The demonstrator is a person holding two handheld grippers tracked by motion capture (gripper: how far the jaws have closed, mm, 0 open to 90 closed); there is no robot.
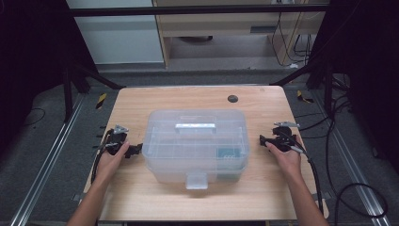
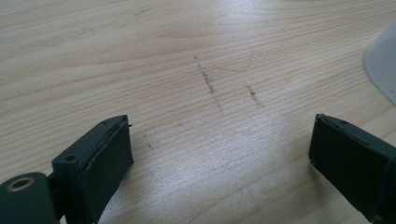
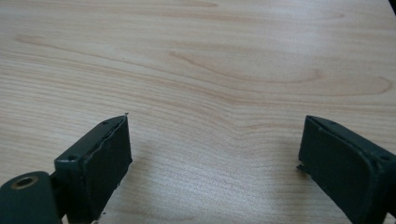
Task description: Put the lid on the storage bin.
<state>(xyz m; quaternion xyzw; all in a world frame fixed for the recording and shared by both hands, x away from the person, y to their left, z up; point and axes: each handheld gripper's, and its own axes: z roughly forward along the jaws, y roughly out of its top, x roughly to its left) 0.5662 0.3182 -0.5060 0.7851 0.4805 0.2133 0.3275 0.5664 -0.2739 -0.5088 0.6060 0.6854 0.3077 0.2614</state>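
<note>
Pale wood grain across the whole worktop [image 1: 141, 197], light and matt, with a small dark round grommet [image 1: 232, 99] set near the far edge. Dead centre on it, a clear plastic storage box [image 1: 195, 143], lid on, handle [image 1: 195, 126] lying flat across the top, front latch [image 1: 196, 180] facing the person, something teal [image 1: 227, 153] dimly visible through the right-hand wall. Left tongs [image 1: 136, 149] down on the wood just beside the box's left side, held in the left hand [image 1: 112, 157]; right tongs [image 1: 262, 140] near the box's right side, held in the right hand [image 1: 287, 153], black cable [image 1: 314, 176] trailing back over the worktop's right edge. Both pairs spread wide, nothing between the jaws. In the left gripper view, faint dark scuffs and pencil-like scratches [image 2: 208, 84] on the boards ahead of the left tongs [image 2: 219, 154], plus a sliver of the box's translucent corner [image 2: 383, 65] at the right edge. In the right gripper view, clean bare grain with a sweeping knot line [image 3: 261, 79] beyond the right tongs [image 3: 215, 149]. Around the worktop, grey carpeted floor [image 1: 37, 141], metal floor rails [image 1: 42, 174] either side, black frame struts [image 1: 96, 75], yellow-and-black tape marks [image 1: 101, 100], loose cables [image 1: 362, 197] at the right, and pale cabinets [image 1: 122, 42] at the back.
</note>
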